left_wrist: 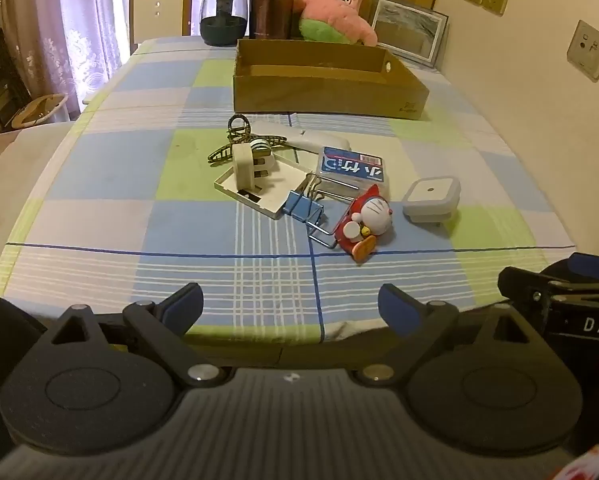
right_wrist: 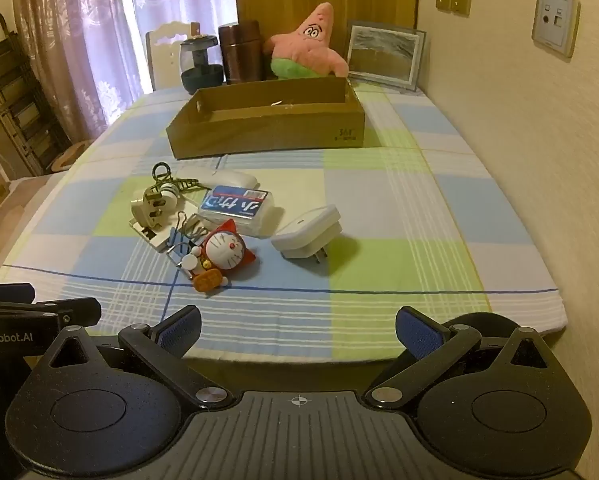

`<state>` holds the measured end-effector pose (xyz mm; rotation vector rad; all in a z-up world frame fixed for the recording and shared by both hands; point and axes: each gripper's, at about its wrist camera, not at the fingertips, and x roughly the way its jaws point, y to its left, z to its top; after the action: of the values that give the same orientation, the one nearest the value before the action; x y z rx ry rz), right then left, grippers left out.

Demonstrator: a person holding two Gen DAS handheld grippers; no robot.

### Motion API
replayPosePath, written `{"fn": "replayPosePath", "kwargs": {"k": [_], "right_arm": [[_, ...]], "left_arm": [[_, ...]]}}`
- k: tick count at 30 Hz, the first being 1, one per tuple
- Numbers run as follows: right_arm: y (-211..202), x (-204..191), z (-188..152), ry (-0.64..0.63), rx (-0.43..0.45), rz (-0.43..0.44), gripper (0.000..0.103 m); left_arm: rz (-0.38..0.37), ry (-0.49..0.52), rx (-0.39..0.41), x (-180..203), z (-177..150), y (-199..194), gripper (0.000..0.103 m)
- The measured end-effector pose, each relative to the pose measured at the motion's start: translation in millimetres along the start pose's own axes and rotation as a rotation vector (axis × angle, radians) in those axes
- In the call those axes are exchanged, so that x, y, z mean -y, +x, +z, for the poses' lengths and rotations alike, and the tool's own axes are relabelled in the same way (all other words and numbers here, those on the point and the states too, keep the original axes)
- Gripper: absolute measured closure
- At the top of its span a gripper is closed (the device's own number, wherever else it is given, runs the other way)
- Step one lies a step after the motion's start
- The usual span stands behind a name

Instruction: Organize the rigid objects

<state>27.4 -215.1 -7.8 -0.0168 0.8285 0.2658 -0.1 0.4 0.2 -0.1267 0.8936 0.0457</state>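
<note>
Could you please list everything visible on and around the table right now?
Cardboard box: one, brown, open, mid-table behind the pile.
Hair clip: one, dark bronze, far left of pile.
Plug: one, white, on a flat white case.
Binder clip: one, blue, beside the case.
Plastic box: one, clear with blue label, middle of pile.
Cat figurine: one, red and white, nearest pile edge.
Adapter: one, white, right of the pile.
Star plush: one, pink, behind the box.
Flask: one, brown, far edge.
Jar: one, dark, beside the flask.
Picture frame: one, grey, against the wall.
Chair: one, cream, far end.
Left gripper: open, empty.
Right gripper: open, empty.
</note>
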Motion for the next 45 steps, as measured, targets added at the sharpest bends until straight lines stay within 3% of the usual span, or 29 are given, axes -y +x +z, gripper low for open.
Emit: {"fn": "replayPosePath", "kwargs": {"k": [7, 45], "right_arm": [[-0.6, 0.6, 0.8, -0.002, 0.005, 0.005, 0.002], [-0.5, -0.1, 1.6, -0.008, 0.012, -0.005, 0.002]], "left_arm": [[-0.022, -0.016, -0.009, -13.9, 0.8, 0.5, 0.011], [-0.003, -0.015, -0.005, -2.5, 0.3, -1.2, 0.011]]}}
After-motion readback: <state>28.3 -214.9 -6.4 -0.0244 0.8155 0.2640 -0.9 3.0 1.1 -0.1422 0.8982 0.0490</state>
